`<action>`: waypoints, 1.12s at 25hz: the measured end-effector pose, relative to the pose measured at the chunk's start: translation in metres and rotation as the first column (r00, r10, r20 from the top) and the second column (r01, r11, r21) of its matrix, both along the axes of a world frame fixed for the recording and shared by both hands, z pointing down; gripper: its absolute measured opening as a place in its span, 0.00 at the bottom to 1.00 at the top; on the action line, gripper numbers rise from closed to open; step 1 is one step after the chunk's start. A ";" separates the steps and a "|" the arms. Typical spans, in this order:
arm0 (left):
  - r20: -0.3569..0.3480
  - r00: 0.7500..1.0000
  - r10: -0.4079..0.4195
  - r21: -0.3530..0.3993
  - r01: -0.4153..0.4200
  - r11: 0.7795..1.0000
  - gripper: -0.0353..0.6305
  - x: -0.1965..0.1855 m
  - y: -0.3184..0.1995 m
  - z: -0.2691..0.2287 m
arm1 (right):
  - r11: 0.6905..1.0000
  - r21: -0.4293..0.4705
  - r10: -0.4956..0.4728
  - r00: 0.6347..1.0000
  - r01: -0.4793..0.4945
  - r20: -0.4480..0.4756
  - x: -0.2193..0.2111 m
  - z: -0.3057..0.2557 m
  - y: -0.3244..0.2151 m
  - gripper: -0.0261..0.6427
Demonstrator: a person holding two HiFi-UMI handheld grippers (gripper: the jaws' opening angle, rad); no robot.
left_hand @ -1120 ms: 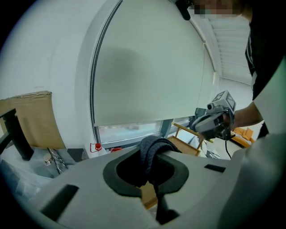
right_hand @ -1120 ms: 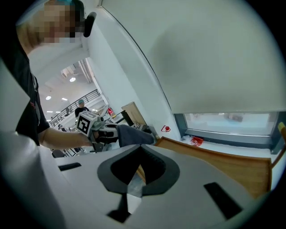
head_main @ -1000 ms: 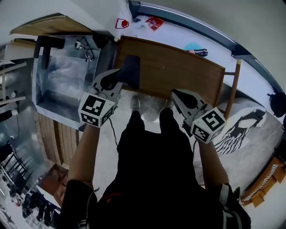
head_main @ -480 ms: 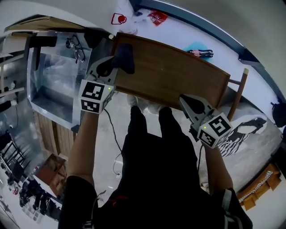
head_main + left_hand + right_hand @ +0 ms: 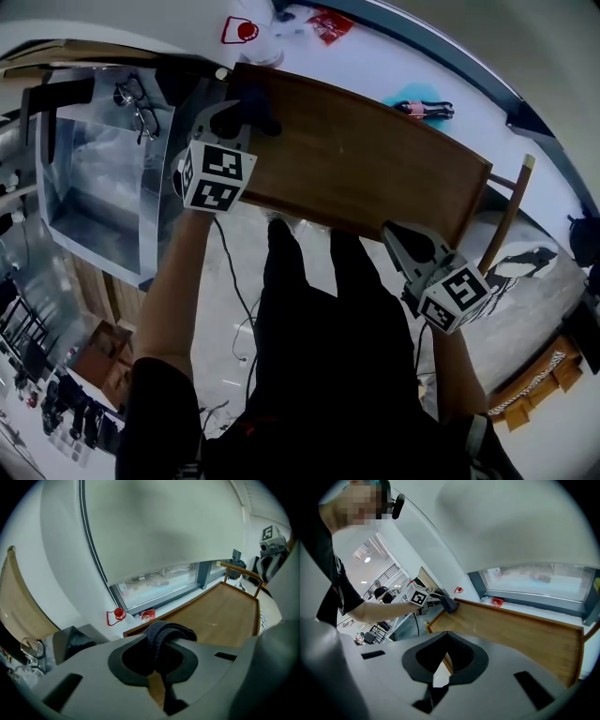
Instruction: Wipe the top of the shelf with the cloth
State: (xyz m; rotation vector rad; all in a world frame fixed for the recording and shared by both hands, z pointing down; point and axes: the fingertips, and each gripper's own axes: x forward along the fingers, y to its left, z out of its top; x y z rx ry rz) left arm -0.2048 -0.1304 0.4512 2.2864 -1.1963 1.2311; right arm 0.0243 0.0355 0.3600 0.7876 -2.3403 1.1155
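Below, the head view takes in the whole brown shelf, its long wooden top running from upper left to lower right, with a shiny metal bin just beside its left end and the person's dark-clad legs at its near edge. Only this view shows how the two arms stand: the left gripper reaches over the shelf's left far corner, while the right gripper hangs well apart from it, off the near edge towards the right end and not touching the top. The left gripper view gives what the head view cannot: the left gripper is clamped on the cloth, a dark bunched roll that bulges out past the jaw tips, with the bare shelf top stretching away to the right and a window behind. From the side, the right gripper view shows the cloth sitting on that corner of the shelf, held there by the left gripper; its own right gripper is drawn in to a narrow slit with nothing between the jaws. In the head view the cloth is a small dark patch, and a pair of glasses lies on the bin's rim.
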 end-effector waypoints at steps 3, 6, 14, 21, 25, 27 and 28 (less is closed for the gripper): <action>0.017 0.999 0.028 -0.018 -0.028 0.999 0.12 0.013 -0.007 0.021 | 1.000 -0.020 0.015 1.000 -0.015 -0.007 0.007 0.007 0.003 0.05; 0.030 0.997 0.064 -0.029 -0.063 0.998 0.12 0.026 -0.013 0.036 | 0.999 -0.024 0.026 1.000 -0.027 -0.010 0.012 0.011 0.003 0.05; 0.033 0.991 0.128 -0.045 -0.127 0.991 0.12 0.052 -0.023 0.061 | 0.997 -0.039 0.070 0.998 -0.070 0.001 0.028 0.020 0.007 0.05; -0.009 0.989 0.146 -0.052 -0.146 0.988 0.12 0.077 -0.018 0.069 | 0.994 -0.043 0.105 0.994 -0.104 0.019 0.041 0.024 0.014 0.05; -0.030 0.984 0.175 -0.054 -0.176 0.983 0.12 0.102 -0.015 0.070 | 0.991 -0.047 0.124 0.992 -0.123 0.022 0.051 0.023 0.019 0.05; -0.040 0.981 0.190 -0.054 -0.192 0.980 0.12 0.116 -0.013 0.071 | 0.990 -0.043 0.137 0.990 -0.135 0.024 0.057 0.022 0.021 0.05; -0.045 0.979 0.198 -0.054 -0.200 0.978 0.12 0.123 -0.012 0.071 | 0.989 -0.040 0.144 0.989 -0.143 0.025 0.060 0.021 0.022 0.05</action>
